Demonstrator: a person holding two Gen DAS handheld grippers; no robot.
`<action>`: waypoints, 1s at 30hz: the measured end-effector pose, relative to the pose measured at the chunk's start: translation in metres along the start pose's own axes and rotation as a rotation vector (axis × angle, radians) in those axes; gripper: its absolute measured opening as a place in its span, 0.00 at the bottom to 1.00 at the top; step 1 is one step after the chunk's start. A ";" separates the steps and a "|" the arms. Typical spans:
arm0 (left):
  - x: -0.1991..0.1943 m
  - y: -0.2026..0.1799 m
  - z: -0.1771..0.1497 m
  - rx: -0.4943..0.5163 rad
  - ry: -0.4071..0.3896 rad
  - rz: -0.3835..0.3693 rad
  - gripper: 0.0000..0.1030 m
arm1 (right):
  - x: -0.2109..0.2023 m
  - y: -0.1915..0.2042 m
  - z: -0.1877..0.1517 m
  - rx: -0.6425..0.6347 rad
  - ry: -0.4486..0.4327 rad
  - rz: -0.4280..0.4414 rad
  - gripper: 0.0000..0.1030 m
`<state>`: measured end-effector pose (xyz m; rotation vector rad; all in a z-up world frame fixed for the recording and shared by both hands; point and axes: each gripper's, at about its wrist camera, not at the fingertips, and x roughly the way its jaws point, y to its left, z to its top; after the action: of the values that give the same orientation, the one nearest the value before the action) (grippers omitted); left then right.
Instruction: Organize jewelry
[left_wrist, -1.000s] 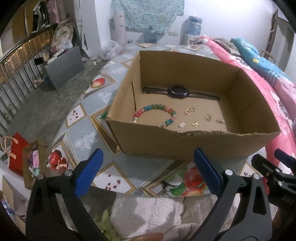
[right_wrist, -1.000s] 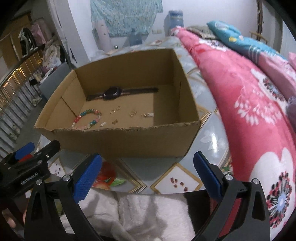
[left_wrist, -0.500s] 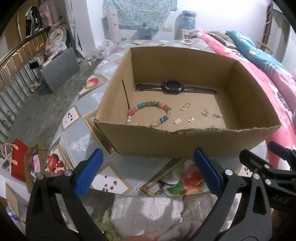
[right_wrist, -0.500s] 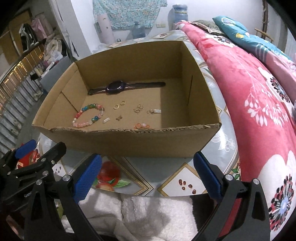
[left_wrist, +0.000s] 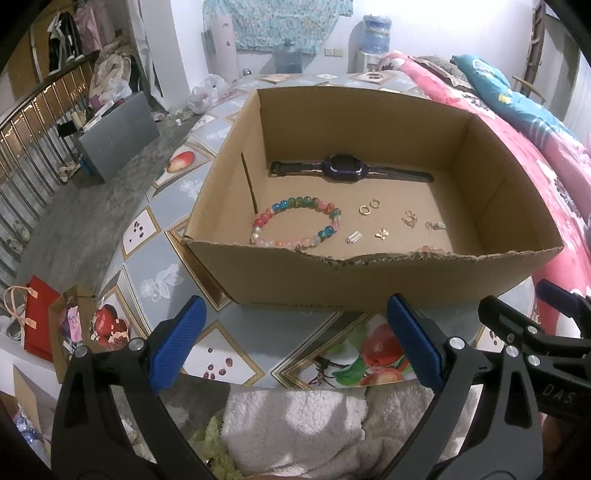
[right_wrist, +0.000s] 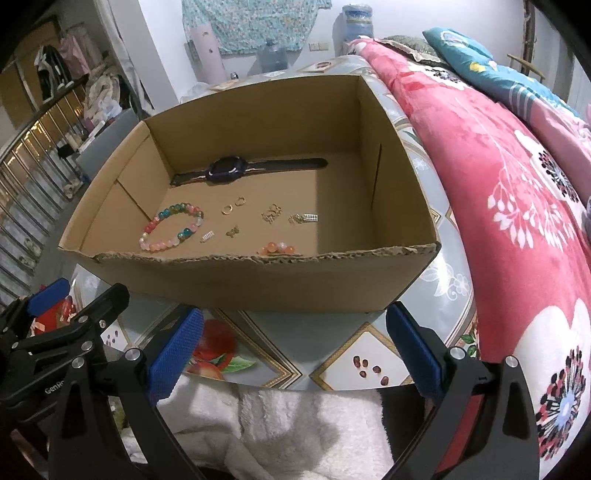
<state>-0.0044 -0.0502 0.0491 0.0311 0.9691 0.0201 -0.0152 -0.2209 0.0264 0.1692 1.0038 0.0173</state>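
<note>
An open cardboard box (left_wrist: 369, 280) (right_wrist: 240, 280) stands on a fruit-patterned table. Inside lie a dark watch (left_wrist: 345, 170) (right_wrist: 229, 170), a multicoloured bead bracelet (left_wrist: 295, 225) (right_wrist: 171, 230), two gold rings (left_wrist: 369, 206) (right_wrist: 232, 205), small gold earrings (left_wrist: 408, 218) (right_wrist: 271, 214) and a silver clasp (left_wrist: 354, 237) (right_wrist: 207, 236). A pink bead bracelet (right_wrist: 279, 248) lies against the near wall. My left gripper (left_wrist: 295, 343) and right gripper (right_wrist: 291, 347) are both open and empty, held in front of the box's near wall.
A pink floral quilt (right_wrist: 517, 184) covers a bed to the right. A white fleece garment (left_wrist: 295, 424) lies below the table edge. On the floor at left are a grey panel (left_wrist: 118, 136), a railing and a red bag (left_wrist: 37, 325).
Both grippers have risen and tipped towards the box, so more of its floor shows. Nothing in the box has moved and both grippers stay open.
</note>
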 end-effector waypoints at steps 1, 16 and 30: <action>0.001 0.001 0.000 -0.001 0.005 -0.003 0.92 | 0.001 -0.001 0.000 0.001 0.003 0.000 0.94; 0.009 0.000 -0.001 -0.002 0.042 -0.004 0.92 | 0.009 0.001 -0.001 0.003 0.037 -0.007 0.94; 0.013 0.001 -0.001 -0.006 0.059 -0.006 0.92 | 0.011 0.002 -0.001 0.001 0.046 -0.011 0.94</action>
<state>0.0023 -0.0487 0.0380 0.0219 1.0284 0.0185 -0.0101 -0.2182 0.0169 0.1642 1.0508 0.0107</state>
